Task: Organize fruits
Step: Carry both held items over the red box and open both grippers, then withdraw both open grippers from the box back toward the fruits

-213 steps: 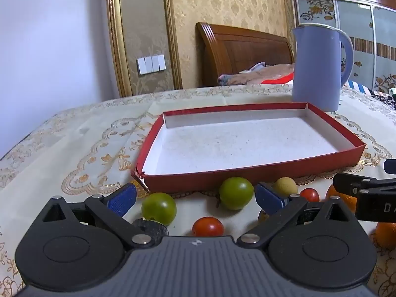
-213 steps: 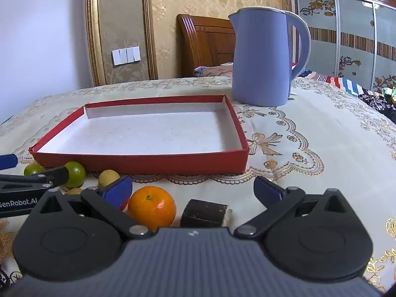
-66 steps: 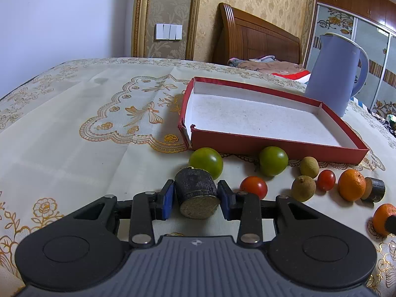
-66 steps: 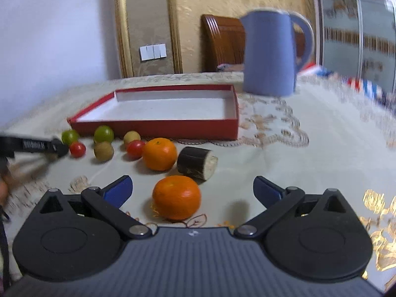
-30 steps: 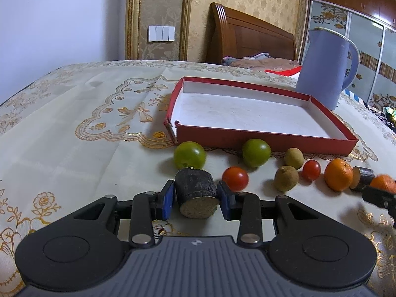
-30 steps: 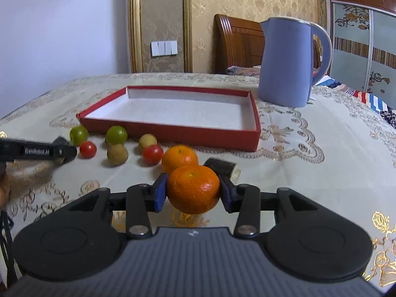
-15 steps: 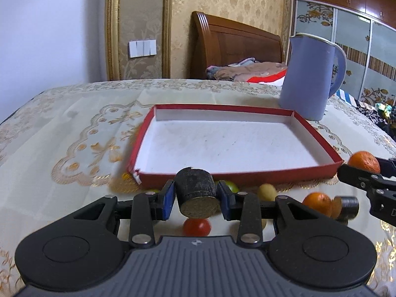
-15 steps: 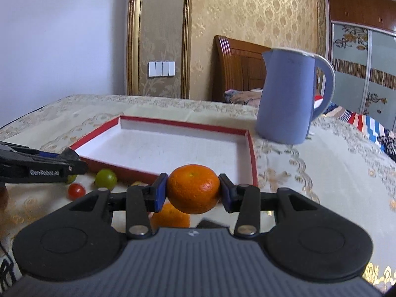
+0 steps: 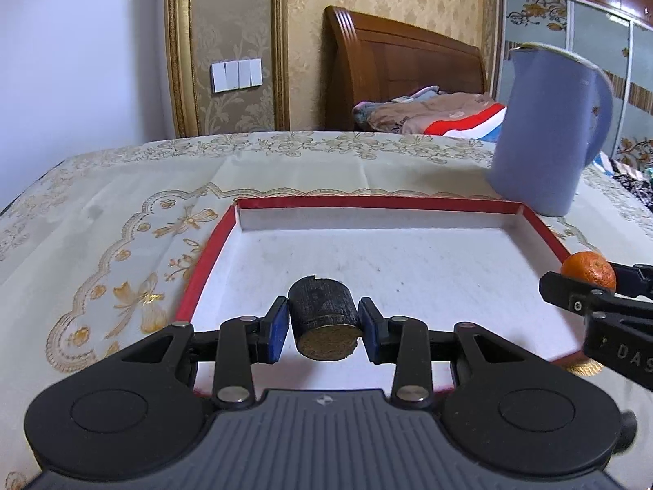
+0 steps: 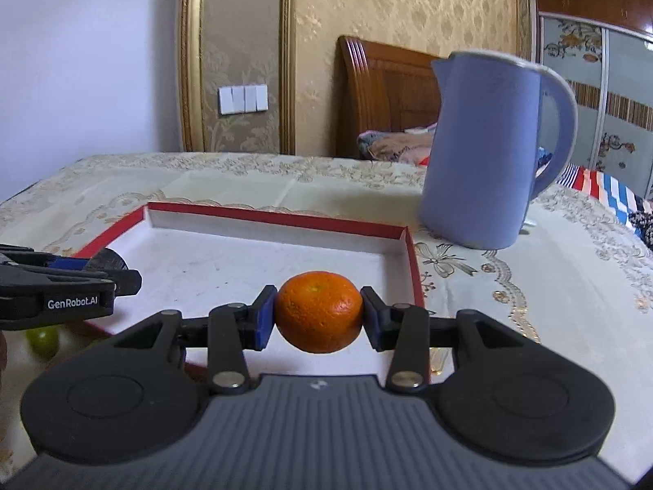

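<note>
My left gripper (image 9: 324, 328) is shut on a dark cut cylinder piece (image 9: 323, 318) and holds it over the near left part of the red tray (image 9: 379, 203). My right gripper (image 10: 319, 316) is shut on an orange (image 10: 319, 316) and holds it over the tray's near right part (image 10: 413, 261). The tray's white floor holds nothing. The right gripper with the orange (image 9: 588, 268) also shows at the right edge of the left wrist view. The left gripper (image 10: 102, 273) shows at the left of the right wrist view.
A blue jug (image 9: 547, 130) stands just behind the tray's far right corner, also in the right wrist view (image 10: 485, 151). A green fruit (image 10: 43, 339) lies on the tablecloth in front of the tray. A wooden headboard and bedding are behind the table.
Both grippers have moved forward with their loads, from in front of the tray to over its floor. The loose fruits have mostly dropped out of view below.
</note>
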Demonstrator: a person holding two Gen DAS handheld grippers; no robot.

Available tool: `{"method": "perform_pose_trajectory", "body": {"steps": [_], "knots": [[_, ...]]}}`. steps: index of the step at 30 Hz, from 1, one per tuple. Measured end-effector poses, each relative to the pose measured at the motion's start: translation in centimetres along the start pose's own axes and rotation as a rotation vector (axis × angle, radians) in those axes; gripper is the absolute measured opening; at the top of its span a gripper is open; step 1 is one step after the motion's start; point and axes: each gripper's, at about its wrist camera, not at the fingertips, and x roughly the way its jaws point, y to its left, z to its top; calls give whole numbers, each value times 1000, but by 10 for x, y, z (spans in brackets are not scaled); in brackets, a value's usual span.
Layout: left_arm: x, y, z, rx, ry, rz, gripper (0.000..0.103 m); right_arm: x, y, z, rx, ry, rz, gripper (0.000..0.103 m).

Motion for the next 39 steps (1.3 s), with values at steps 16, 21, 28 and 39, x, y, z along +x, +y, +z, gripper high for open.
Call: {"method": "perform_pose_trajectory", "body": {"steps": [16,21,28,39], "knots": [[50,9,9,-46,84,39,36,63,-14,17,40,148,15,41],[56,6,12,-40,82,47,36,68,-12,18,17,178,17,41],[57,5,12,-38,75,57,36,72,-13,18,20,200,20,42],[56,6,11,-45,71,51,58,58,-8,20,-22,108,-23,84]]}}
